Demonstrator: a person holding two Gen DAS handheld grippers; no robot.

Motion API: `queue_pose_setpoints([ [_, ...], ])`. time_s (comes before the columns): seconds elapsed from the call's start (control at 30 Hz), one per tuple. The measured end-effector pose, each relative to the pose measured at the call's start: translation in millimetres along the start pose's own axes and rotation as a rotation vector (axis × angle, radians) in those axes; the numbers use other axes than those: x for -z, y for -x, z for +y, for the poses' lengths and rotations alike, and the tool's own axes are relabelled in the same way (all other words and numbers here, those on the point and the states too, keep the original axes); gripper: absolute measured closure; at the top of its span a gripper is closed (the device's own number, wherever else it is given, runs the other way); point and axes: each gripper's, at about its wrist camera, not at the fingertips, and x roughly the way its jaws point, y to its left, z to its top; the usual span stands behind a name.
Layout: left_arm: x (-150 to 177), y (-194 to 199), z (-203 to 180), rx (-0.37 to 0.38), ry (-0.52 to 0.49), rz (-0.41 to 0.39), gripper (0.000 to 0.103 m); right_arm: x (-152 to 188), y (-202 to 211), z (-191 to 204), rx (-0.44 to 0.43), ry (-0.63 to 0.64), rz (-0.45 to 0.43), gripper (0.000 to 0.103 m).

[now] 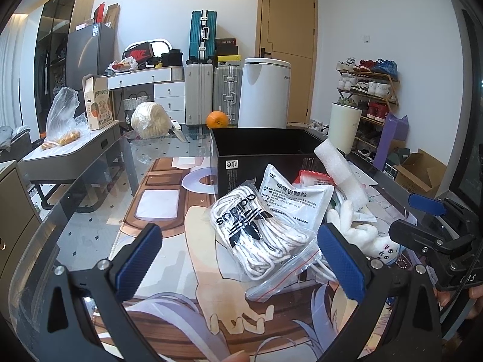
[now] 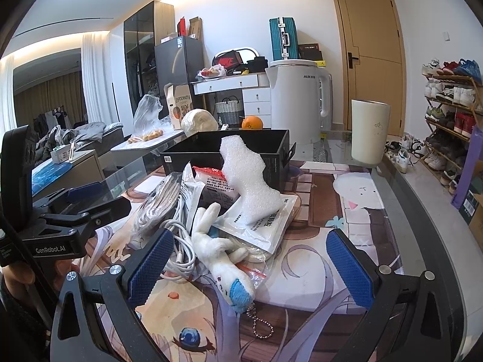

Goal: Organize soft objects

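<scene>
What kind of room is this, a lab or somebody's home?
Most likely a lived-in home, perhaps a bedroom or living area: a shoe rack full of sneakers by the door, stacked suitcases, and a white dresser along the wall.

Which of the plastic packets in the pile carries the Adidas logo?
The clear zip bag of white shoelaces, lying nearest the left gripper; the other packets are opaque white with printed text.

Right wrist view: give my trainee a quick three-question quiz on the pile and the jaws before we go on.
1. True or false: the black box already holds the plush toy.
2. What rests on the white pouch: A) foam piece B) orange C) kettle?
3. How do the right gripper jaws stand?

Key: 1 false, it lies on the mat; 2 A; 3 open, holding nothing.
</scene>
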Motion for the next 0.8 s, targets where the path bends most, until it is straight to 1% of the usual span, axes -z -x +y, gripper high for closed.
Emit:
queue_pose_setpoints([
  [0.8, 0.4, -0.3, -2.2, -0.001, -0.004, -0.001, 0.0, 0.3, -0.4, -0.3, -0.001, 0.001, 0.0, 0.0],
])
